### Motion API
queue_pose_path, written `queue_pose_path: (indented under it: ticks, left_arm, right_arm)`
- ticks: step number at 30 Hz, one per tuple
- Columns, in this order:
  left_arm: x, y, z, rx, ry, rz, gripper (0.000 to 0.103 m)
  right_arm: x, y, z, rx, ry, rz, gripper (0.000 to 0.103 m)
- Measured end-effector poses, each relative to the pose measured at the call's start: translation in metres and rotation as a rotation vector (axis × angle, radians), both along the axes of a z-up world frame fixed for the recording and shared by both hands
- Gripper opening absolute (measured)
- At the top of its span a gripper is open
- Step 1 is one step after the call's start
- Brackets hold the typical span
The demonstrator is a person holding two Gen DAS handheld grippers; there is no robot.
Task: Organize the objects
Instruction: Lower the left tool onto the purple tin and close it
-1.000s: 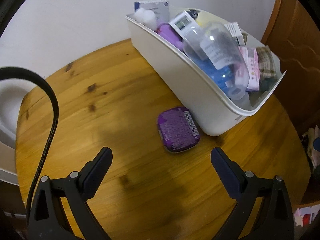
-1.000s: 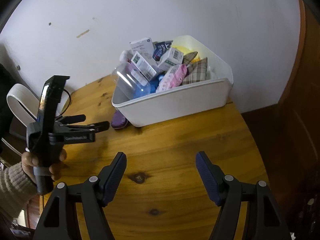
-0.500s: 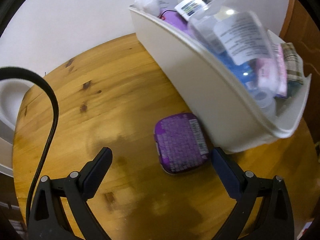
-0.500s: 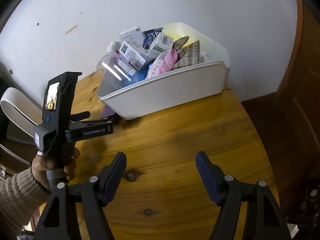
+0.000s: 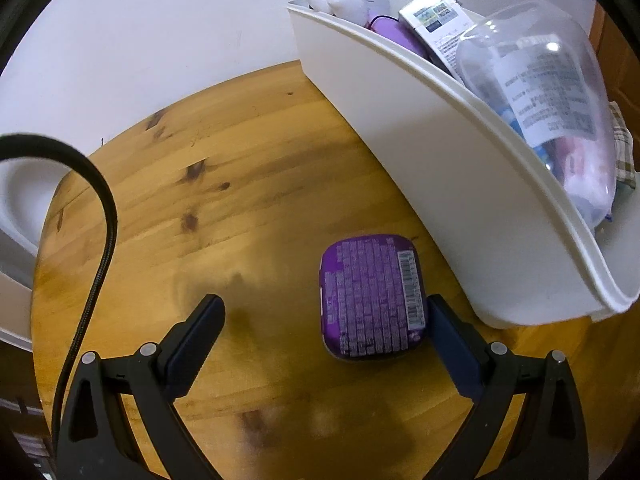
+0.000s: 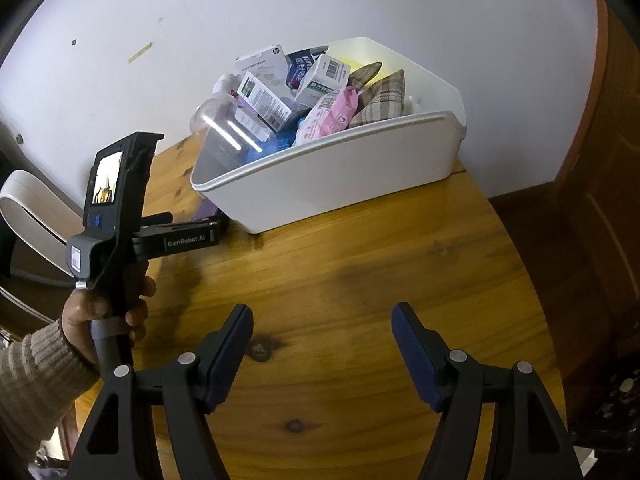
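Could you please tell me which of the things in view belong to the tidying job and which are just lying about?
Part of the job:
- purple tin on the table, beside the bin
- white bin, already full of boxes and packets
- left gripper, open around the tin

Just lying about:
- black cable
- white curved object past the table edge
- wooden table

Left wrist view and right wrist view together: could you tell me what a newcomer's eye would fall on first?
First, the white plastic bin heaped with small boxes and a clear bottle, standing at the back of the round wooden table by the wall. Next, the flat purple tin lying on the table beside the bin, between the open left gripper fingers, nearer one of them. The right gripper hangs open over bare wood.
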State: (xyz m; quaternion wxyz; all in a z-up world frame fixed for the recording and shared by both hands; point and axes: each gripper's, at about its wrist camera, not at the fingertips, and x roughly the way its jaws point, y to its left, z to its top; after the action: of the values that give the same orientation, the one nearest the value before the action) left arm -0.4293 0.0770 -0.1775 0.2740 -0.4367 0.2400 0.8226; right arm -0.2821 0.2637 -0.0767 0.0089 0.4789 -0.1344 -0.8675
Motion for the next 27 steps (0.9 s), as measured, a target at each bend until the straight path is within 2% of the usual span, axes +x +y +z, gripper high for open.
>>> queue_pose_path:
  ticks: [13,20,25,27]
  left_arm:
    - [-0.024,-0.004,0.001,0.05,-0.086,-0.025,0.099]
    - [-0.027,-0.006,0.0,0.031,-0.06,-0.034,0.098]
    - [-0.024,-0.009,0.006,0.041,-0.047,-0.044,0.076]
    - [-0.022,-0.01,0.008,0.042,-0.041,-0.058,0.056]
  right_arm:
    - [-0.002,0.001,-0.004,-0.011,-0.004,-0.002,0.073]
    - [-0.005,0.0,-0.008,-0.016,-0.013,0.004,0.073]
    - [-0.006,0.0,-0.009,-0.019,-0.015,0.004,0.073]
    - [-0.006,-0.001,-0.009,-0.018,-0.014,0.006,0.073]
